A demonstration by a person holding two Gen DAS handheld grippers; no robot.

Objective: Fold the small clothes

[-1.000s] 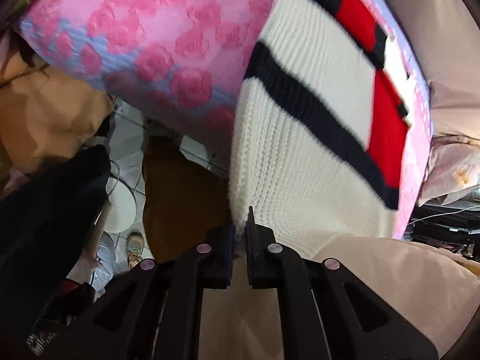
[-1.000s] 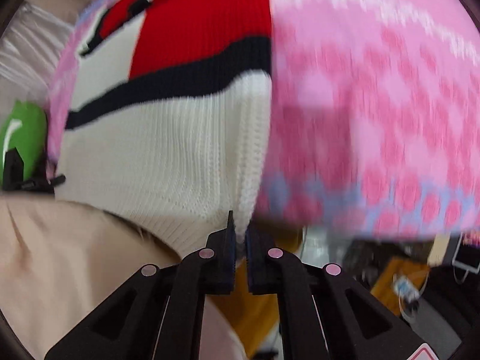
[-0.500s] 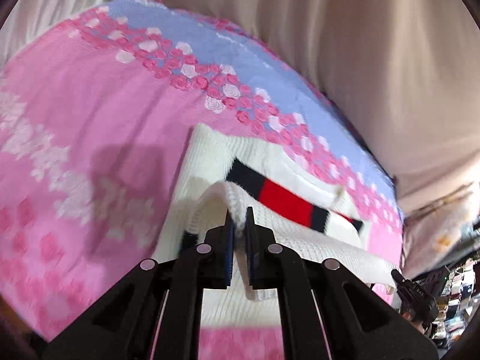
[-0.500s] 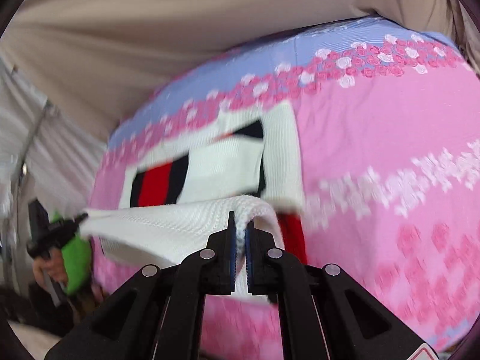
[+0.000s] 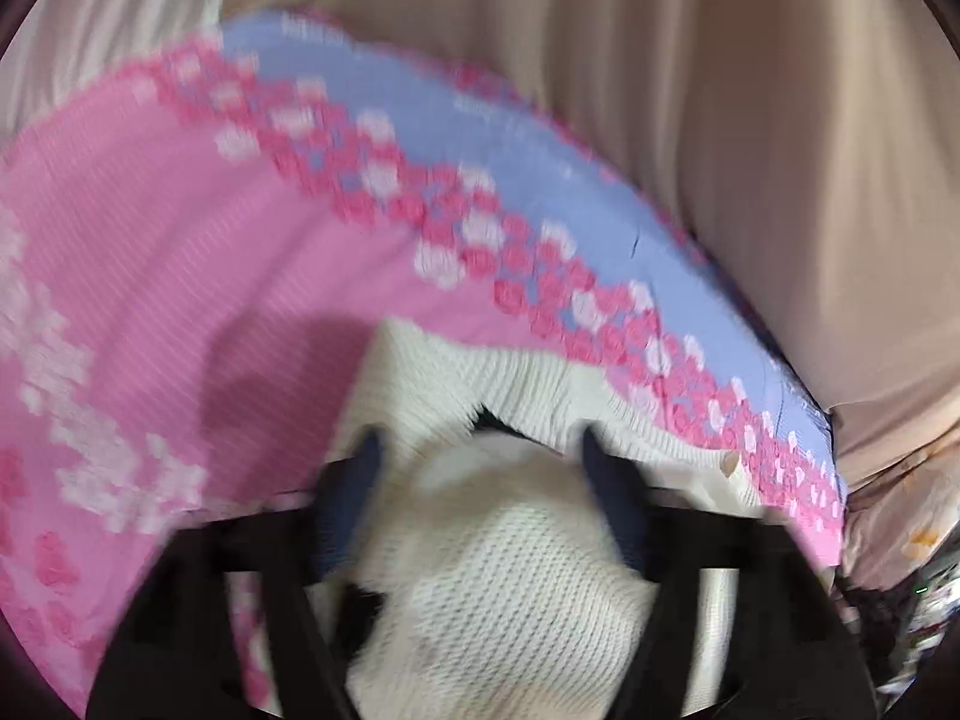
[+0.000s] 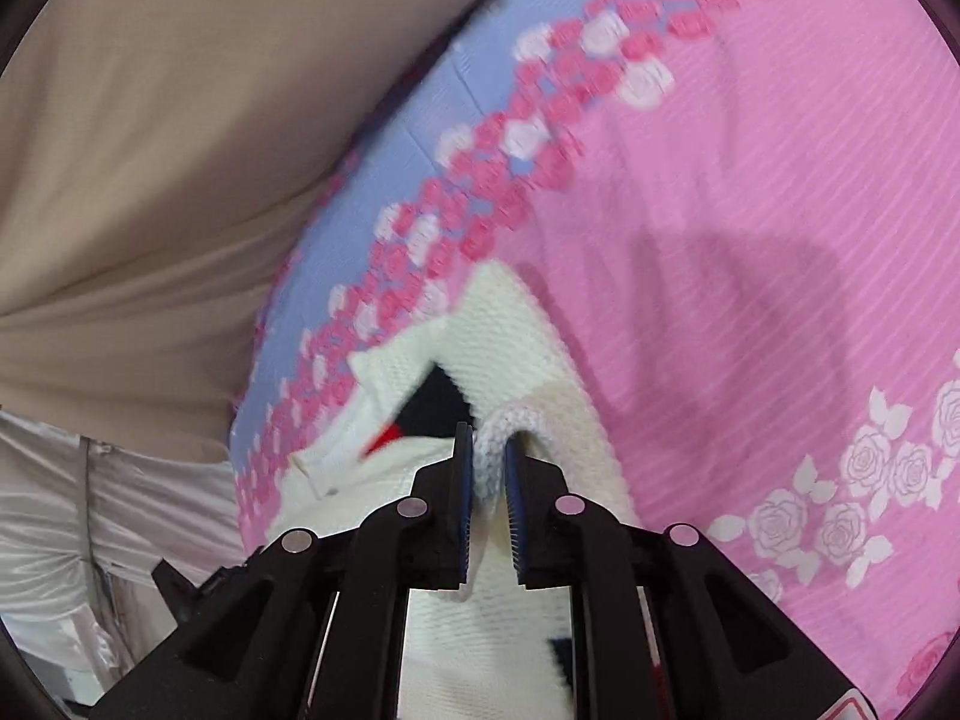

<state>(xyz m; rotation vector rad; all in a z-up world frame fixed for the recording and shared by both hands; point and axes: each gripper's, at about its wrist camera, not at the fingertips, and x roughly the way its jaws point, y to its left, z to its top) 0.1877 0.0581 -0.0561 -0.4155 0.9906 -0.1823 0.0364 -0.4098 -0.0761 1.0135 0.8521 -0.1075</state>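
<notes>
a: left wrist view first. what do you see?
b: the black left gripper (image 5: pixel 480 462) fills the bottom of the frame, blurred. its two fingers (image 5: pixel 360 468) stand wide apart, so the jaws are open. between them lies the white knitted sweater with a dark stripe and a red patch (image 5: pixel 510 588), bunched into a mound at lower centre.

a: are the fingers touching it?
b: the knit sits in the gap and bulges against both, but neither side clamps it. a ribbed white edge of the sweater runs across just above the fingertips, with a dark opening beneath it.

a: and around it?
b: the pink bedspread with rose print and a lilac border (image 5: pixel 180 252) takes the left and centre. the lilac band curves from the upper middle down to the right. a beige curtain (image 5: pixel 690 90) covers the upper right.

a: now the right wrist view.
b: the black right gripper (image 6: pixel 487 450) rises from the bottom centre. its jaws are partly apart, and a thick white fold of the sweater (image 6: pixel 498 354) sits between the pads (image 6: pixel 462 480), touching both.

a: where is the sweater here?
b: centre to lower centre, lying on the bedspread (image 6: pixel 750 210), folded over itself. a dark gap and a bit of red show left of the fingertips.

a: anything else?
b: the curtain (image 6: pixel 150 150) fills the upper left, and pale white cloth (image 6: pixel 90 510) hangs at lower left.
</notes>
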